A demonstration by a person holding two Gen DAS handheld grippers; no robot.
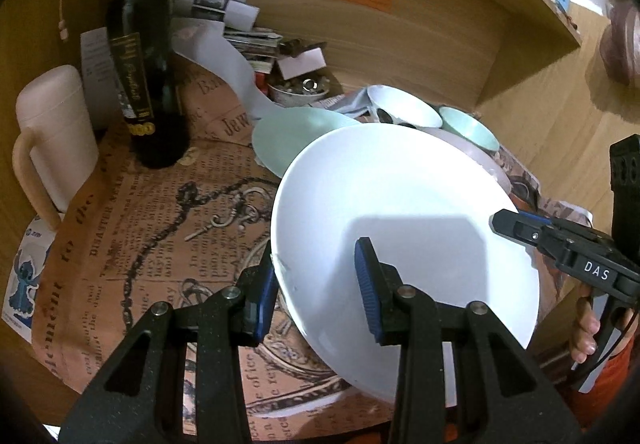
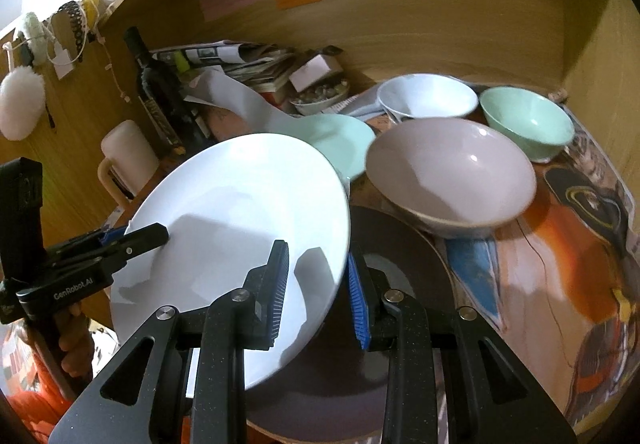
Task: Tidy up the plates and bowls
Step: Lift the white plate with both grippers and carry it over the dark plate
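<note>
1. The left tool (image 1: pixel 316 300) pinches the near-left rim of the white plate (image 1: pixel 400 219), one blue pad over the top face and one under the rim.
2. The right tool (image 2: pixel 318 294) pinches the same plate's rim at about 5 o'clock in its own view, so both tools carry the plate tilted above the bench (image 1: pixel 532 123).
3. A dark plate (image 2: pixel 400 276) lies directly beneath it, and a mint plate (image 2: pixel 340 141) rests beyond at 12 o'clock.
4. The grey bowl (image 2: pixel 452 175), white bowl (image 2: pixel 428 95) and mint bowl (image 2: pixel 528 123) stand apart, unstacked, at 1 to 2 o'clock.
5. My judgement: sorting is at an early stage, with plates not yet piled and bowls not nested.
6. Readable writing: "DAS" on the right tool, "GenRobot.AI" on the left, and "DISASTER" on the printed cloth (image 1: pixel 132 244). The wine bottle (image 1: pixel 140 55) label is illegible.
</note>
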